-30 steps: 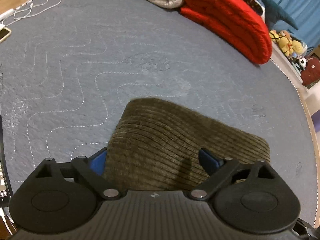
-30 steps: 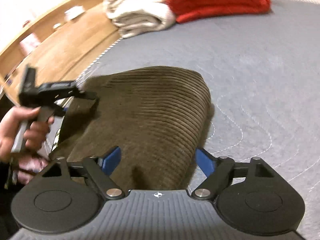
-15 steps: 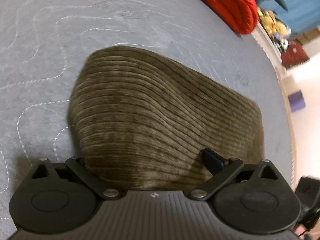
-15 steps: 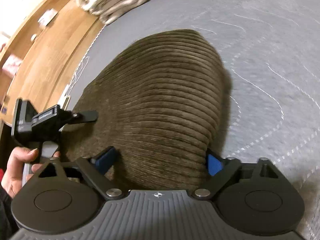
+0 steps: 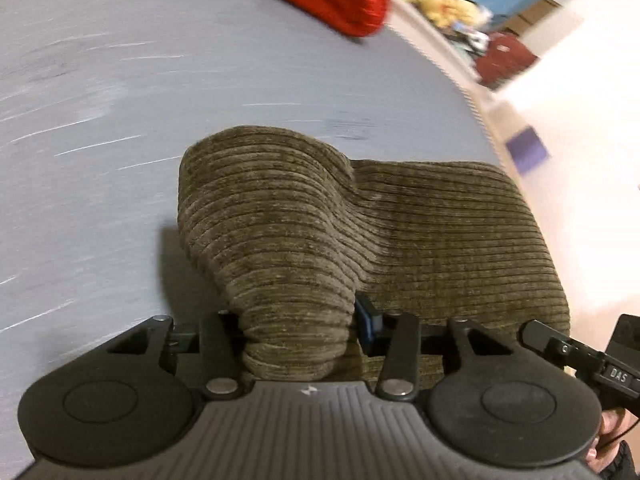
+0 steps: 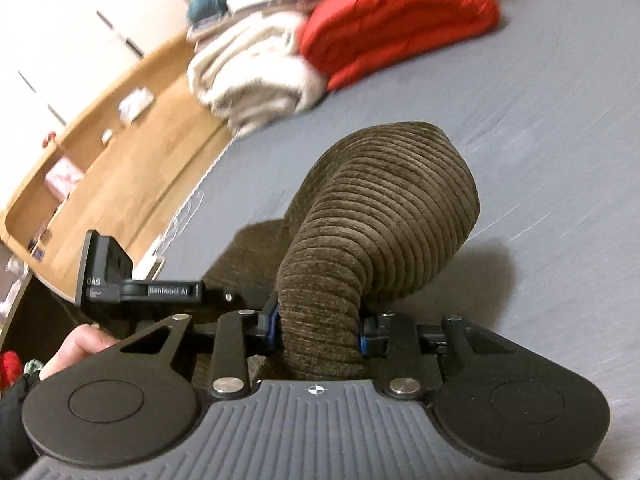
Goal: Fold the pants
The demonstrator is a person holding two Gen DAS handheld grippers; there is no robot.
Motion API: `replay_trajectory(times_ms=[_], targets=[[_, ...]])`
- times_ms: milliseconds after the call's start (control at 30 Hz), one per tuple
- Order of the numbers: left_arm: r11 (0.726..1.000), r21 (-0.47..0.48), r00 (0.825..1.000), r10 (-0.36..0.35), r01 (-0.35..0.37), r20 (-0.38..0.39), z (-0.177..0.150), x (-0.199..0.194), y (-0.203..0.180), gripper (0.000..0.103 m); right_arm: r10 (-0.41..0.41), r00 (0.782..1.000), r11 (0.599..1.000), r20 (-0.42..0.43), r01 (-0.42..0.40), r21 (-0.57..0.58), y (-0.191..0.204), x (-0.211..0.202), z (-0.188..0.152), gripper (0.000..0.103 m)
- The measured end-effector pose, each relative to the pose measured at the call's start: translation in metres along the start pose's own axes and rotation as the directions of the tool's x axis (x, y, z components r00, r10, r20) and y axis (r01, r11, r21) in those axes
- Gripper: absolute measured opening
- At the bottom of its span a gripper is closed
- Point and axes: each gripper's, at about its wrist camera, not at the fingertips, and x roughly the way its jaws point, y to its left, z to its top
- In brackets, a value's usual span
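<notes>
Your pants, brown corduroy, lie on the grey quilted bed cover, near its edge on the side toward the pale floor. Both tongs have cloth bunched between their fingers. The left gripper is closing, and a thick roll of corduroy fills the gap between its blue pads, which press on it. The right gripper is closing too, pinching a narrower neck of the fabric, with the rest ballooning up in a ribbed hump ahead of it.

Your two tools sit close together: in the right wrist view the left one's black body is just beside the right gripper's left finger, with your hand below it.

Farther out, a folded red blanket and a cream blanket lie side by side, touching, well apart from the pants. Past them runs a wooden ledge with small items along the bed's edge.

Between the pants and the blankets the cover is bare grey cloth. Toward the floor side the pants reach almost to the mattress edge. Plush toys sit beyond that edge.
</notes>
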Motion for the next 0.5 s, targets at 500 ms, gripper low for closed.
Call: replay_trajectory(times_ms=[500], targets=[[0.978,0.190,0.988,0.066,-0.091,0.136,-0.013,0.054,-0.097,0.059,-0.224,0.969,0.973,0.107,0.215,0.085,-0.155,-0.107,0.026,0.037]])
